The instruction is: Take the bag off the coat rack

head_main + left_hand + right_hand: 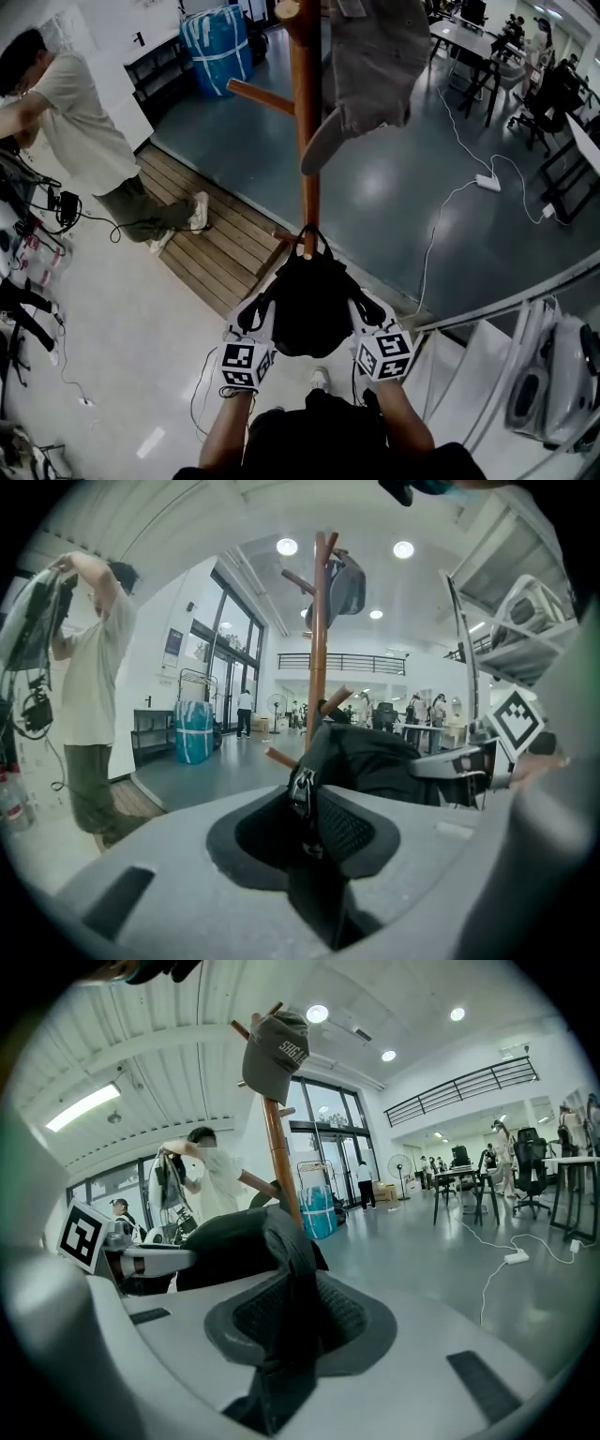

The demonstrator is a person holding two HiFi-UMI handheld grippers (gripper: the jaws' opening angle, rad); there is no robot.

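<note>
Fingers of the left gripper [309, 825] are closed down on a fold of the black bag [309, 302], with the zip pull [301, 786] right at the pinch. Fingers of the right gripper [292, 1321] are likewise clamped on a dark strap of the same bag. The narrow gap on each side is filled with fabric.

The bag hangs between both grippers, hard against the pole of the coat rack [304, 122]. Its top loop lies at the pole, low down; on a peg or free, cannot tell.

Above: a grey cap [370, 70] hung high on the rack. A bare peg [261, 96] juts to the left.

Around: a person [80, 122] in a pale shirt stands at left by the wooden decking [211, 239], well apart from the rack. A blue bundle [217, 42] sits on the floor beyond, beside dark shelving. A white power strip [487, 182] with its cable lies on the grey floor at right. Desks [464, 37] stand far right.

Bag contents not visible.
</note>
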